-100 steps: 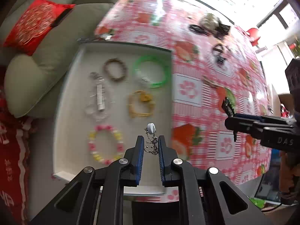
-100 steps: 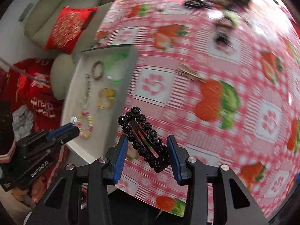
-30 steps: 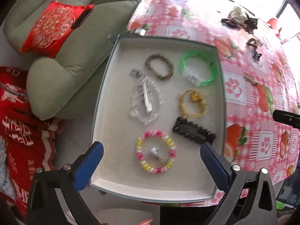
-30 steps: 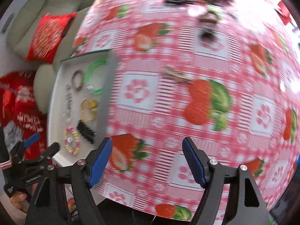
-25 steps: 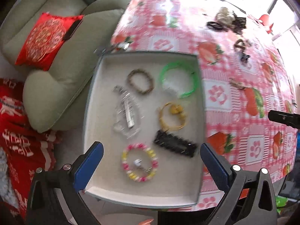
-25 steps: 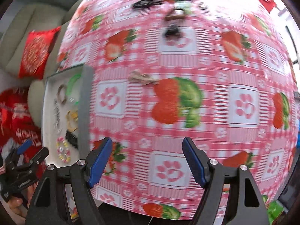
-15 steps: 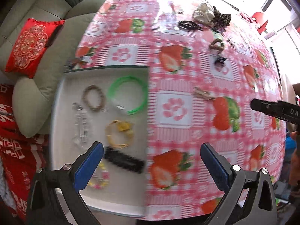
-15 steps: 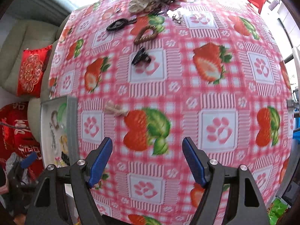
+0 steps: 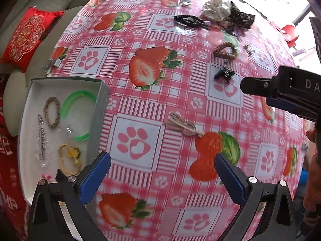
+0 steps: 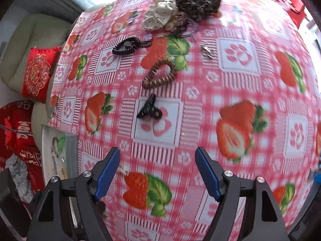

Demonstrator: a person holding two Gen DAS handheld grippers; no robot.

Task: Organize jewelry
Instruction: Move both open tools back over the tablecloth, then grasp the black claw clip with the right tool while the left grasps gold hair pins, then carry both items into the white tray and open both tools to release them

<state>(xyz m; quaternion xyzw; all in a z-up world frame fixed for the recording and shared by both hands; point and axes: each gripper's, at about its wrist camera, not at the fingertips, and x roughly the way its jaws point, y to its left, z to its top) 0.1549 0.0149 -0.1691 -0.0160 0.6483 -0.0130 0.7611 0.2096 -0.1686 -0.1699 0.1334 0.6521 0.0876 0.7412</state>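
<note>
both jaws wide, nothing held

jaws of the left gripper (image 9: 162, 172) stand wide apart with nothing between them, above the strawberry tablecloth (image 9: 152, 104). at the far left the tray (image 9: 26, 108) sits on the table's edge and holds a beaded bracelet (image 9: 52, 111), a green bangle (image 9: 78, 114), a clear chain (image 9: 41, 140), a yellow bracelet (image 9: 69, 159) and part of a black clip (image 9: 60, 177). a beige cord (image 9: 183, 125) lies on the cloth near the middle, apart from the tray. further right a small black claw clip (image 10: 149, 108) lies on a paw square, a brown heart-shaped bracelet (image 10: 159, 75) just beyond it, a black coil tie (image 10: 125, 46) and a pile of scrunchies (image 10: 160, 18) at the far edge. the right gripper (image 10: 157, 170) is also spread wide and empty, short of the claw clip.
</note>
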